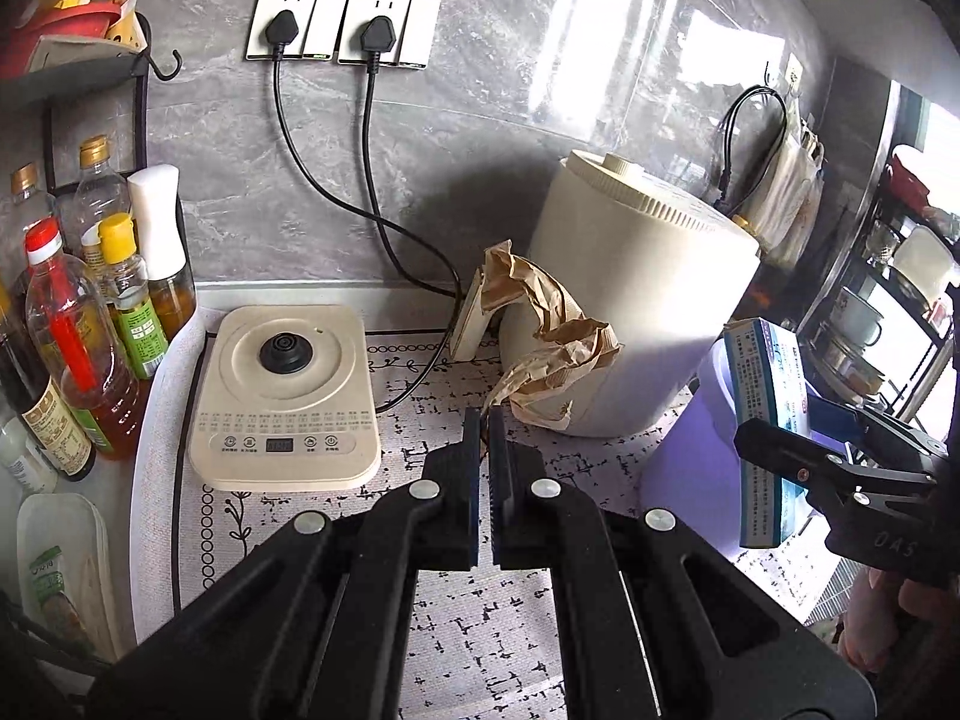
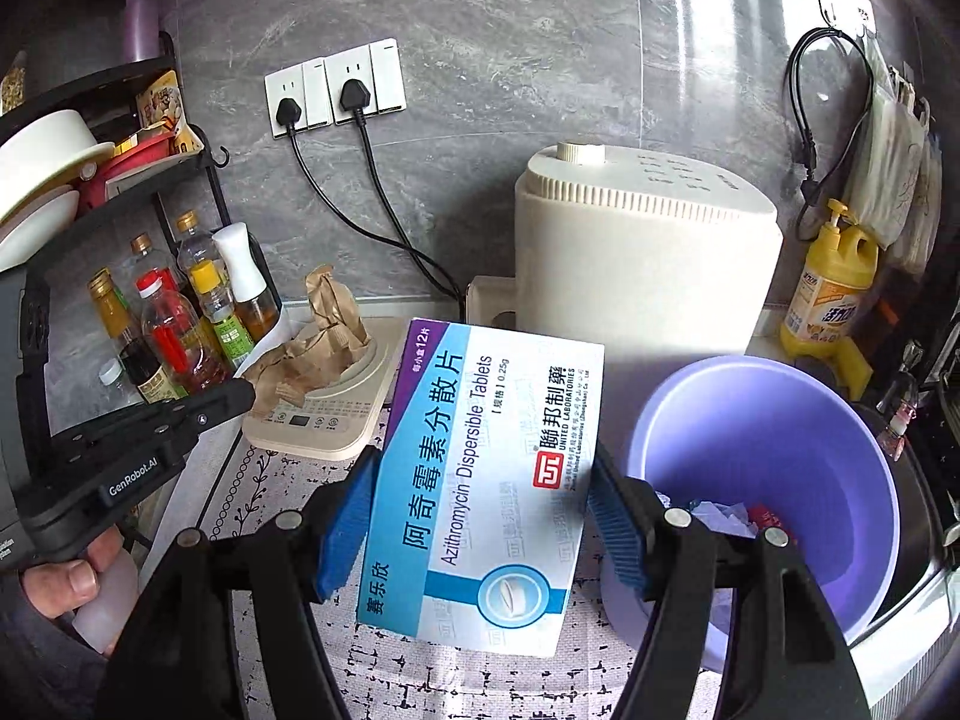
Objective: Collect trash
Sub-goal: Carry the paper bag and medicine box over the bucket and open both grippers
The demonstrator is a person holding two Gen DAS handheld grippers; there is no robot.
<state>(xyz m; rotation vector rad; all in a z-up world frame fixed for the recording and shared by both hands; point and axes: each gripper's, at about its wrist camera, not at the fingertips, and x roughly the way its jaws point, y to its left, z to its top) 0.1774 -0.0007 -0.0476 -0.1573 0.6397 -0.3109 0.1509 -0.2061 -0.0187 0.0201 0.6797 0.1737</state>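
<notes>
Bench [image 1: 456, 600] under a patterned mat, grey wall [image 1: 510, 138] behind with two plugs in sockets. Cream appliance [image 1: 636, 312] at the back, flat cream base [image 1: 282, 396] to its left, bottles [image 1: 78, 324] in the left corner.

Purple bin [image 2: 774, 480] front right: right view looks down into it, showing crumpled white and red scraps at the bottom; left view gets only a sliver of its wall, mostly hidden behind the box. Near rim cut by the right gripper's finger.

Box [image 2: 486, 480] of tablets, white and blue, clamped across its width by right gripper [image 2: 486, 528], held in the air just left of the bin, above the mat. Left view shows it edge-on, label unreadable there.

Brown paper [image 1: 540, 330], crumpled, pinched at its lower tip by left gripper [image 1: 485, 480], jaws nearly together. Left view puts the paper in front of the appliance; right view puts it over the base. Whether it touches either: cannot tell.

Yellow pump bottle [image 2: 831, 294] right of the appliance, clear in right view only. Thumb [image 2: 66, 582] on the left gripper's handle, right view only.
</notes>
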